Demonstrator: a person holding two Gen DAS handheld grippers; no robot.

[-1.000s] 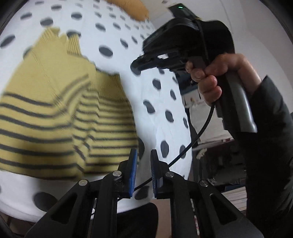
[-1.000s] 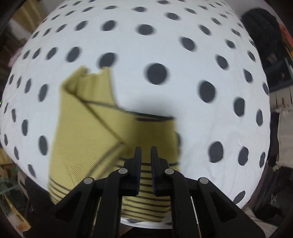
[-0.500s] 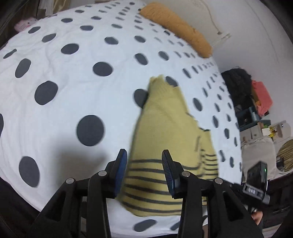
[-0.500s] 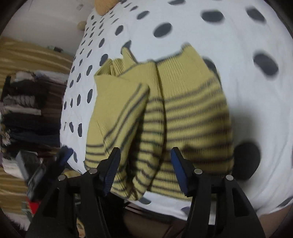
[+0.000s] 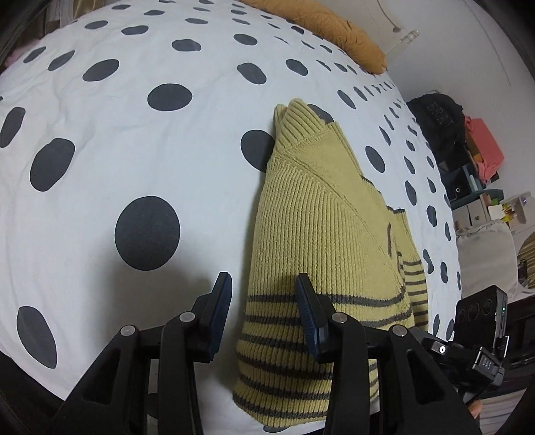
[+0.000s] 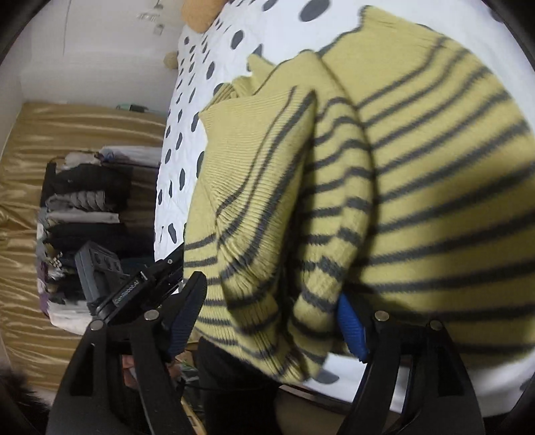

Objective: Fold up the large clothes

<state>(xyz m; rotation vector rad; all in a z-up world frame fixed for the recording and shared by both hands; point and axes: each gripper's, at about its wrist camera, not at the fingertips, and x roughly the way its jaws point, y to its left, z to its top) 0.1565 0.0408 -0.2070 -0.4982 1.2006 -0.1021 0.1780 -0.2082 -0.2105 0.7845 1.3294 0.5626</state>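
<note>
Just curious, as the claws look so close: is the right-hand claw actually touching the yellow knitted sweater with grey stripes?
Cannot tell. In the right wrist view the right gripper straddles the sweater, jaws wide, but no plain contact shows.

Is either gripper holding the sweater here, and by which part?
Neither. Left gripper and right gripper are both open, straddling the striped hem end of the sweater without clamping.

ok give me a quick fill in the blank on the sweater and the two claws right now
1. The yellow sweater has dark ____ near its hem.
2. It lies on a white bedspread printed with dark ____.
3. Both the left claw and the right claw are ____.
4. The pillow at the far end of the bed is ____.

Missing words: stripes; dots; open; orange
</note>
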